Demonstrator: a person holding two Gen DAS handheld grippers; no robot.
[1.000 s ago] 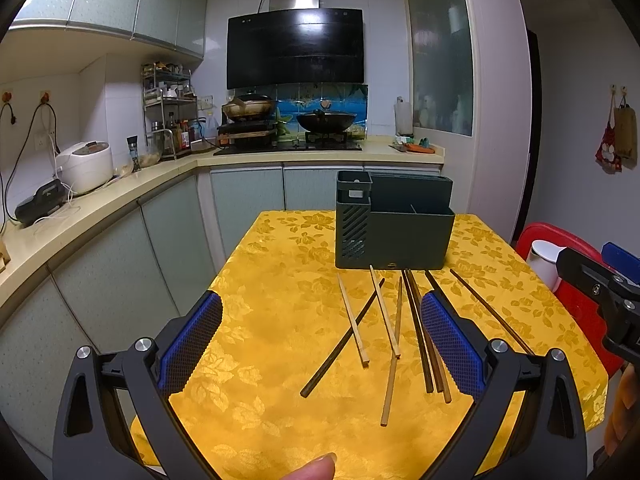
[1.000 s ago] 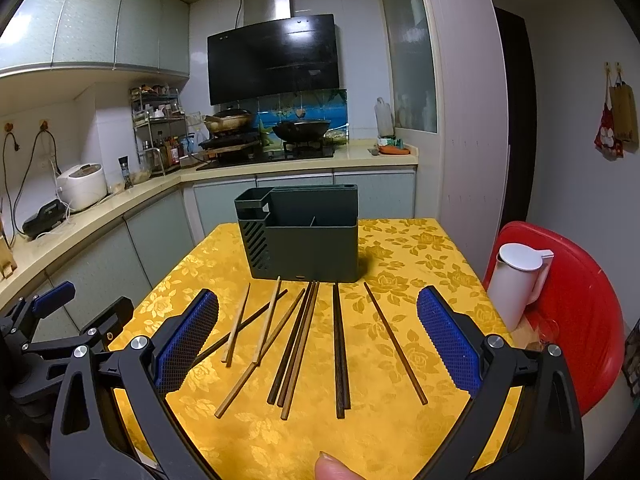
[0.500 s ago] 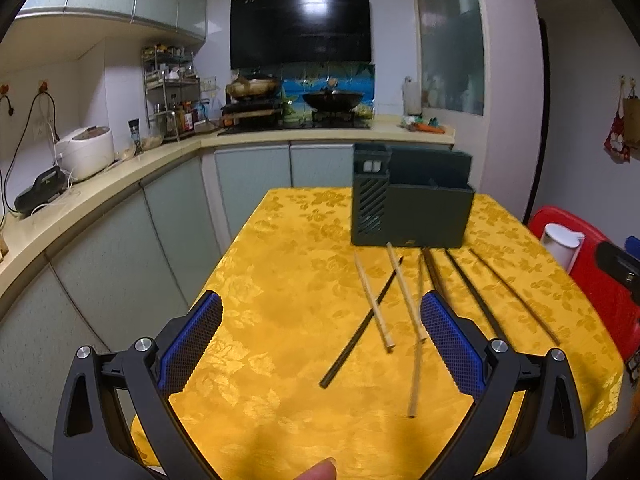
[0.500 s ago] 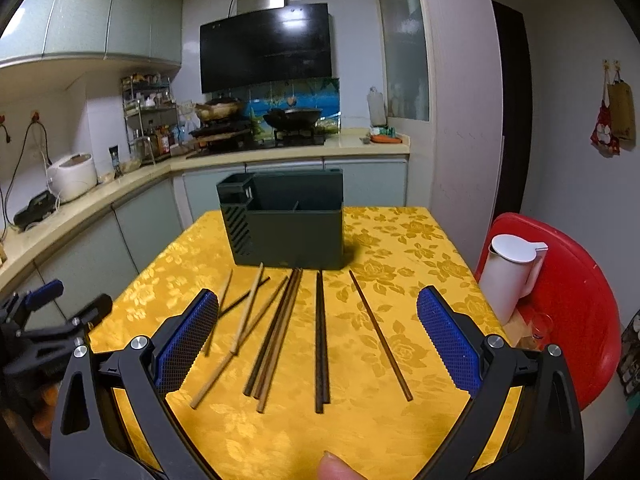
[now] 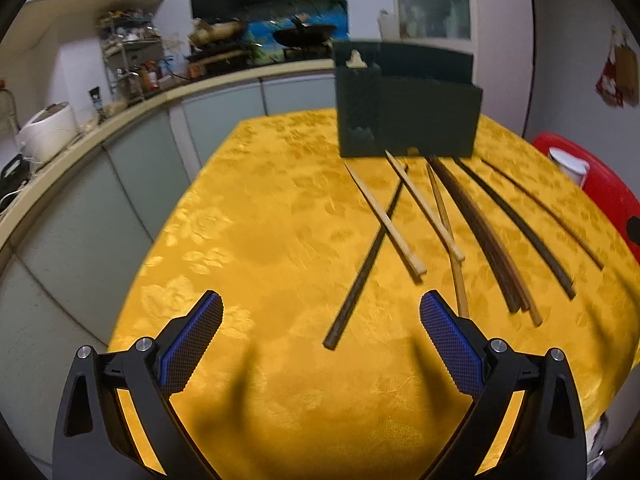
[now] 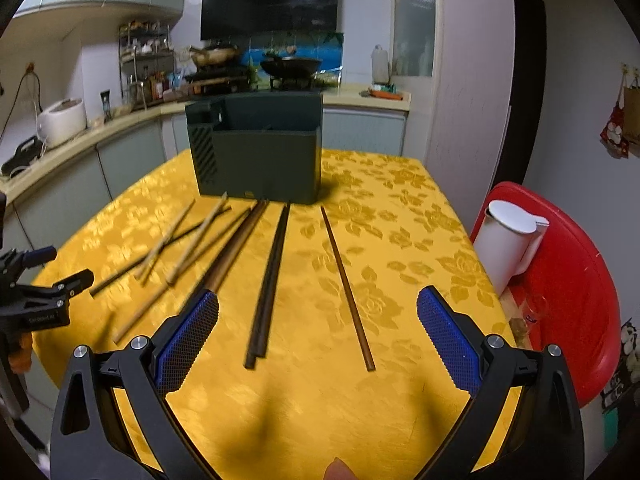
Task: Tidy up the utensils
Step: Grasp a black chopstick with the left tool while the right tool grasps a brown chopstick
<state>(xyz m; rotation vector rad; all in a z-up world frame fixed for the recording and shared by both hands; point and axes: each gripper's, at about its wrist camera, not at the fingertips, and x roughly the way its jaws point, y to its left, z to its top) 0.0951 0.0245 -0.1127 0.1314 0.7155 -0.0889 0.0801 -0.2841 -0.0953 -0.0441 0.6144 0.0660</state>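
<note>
Blue-padded left gripper (image 5: 320, 322) is hanging wide open over the yellow tablecloth (image 5: 256, 240), gripping nothing. One black chopstick (image 5: 366, 256) is lying with its near end between the fingers' line of sight, crossed by a pale bamboo chopstick (image 5: 384, 220). More chopsticks are fanning out to the right: a second pale pair (image 5: 430, 210), then a dark brown bundle (image 5: 480, 236).

Right gripper (image 6: 318, 326) is also spread open and empty, hovering just above the cloth. A dark pair of chopsticks (image 6: 270, 280) is lying straight ahead between its pads; a single brown chopstick (image 6: 346, 286) is sitting apart to the right. Left pad (image 6: 186, 344) is overlapping the near end of the brown bundle in view; contact unclear.

Dark green utensil holder (image 6: 264, 156) is standing upright at the far ends of the chopsticks, nothing visible in it. White jug (image 6: 508, 244) is sitting on a red chair (image 6: 568, 280) beside the table.
</note>
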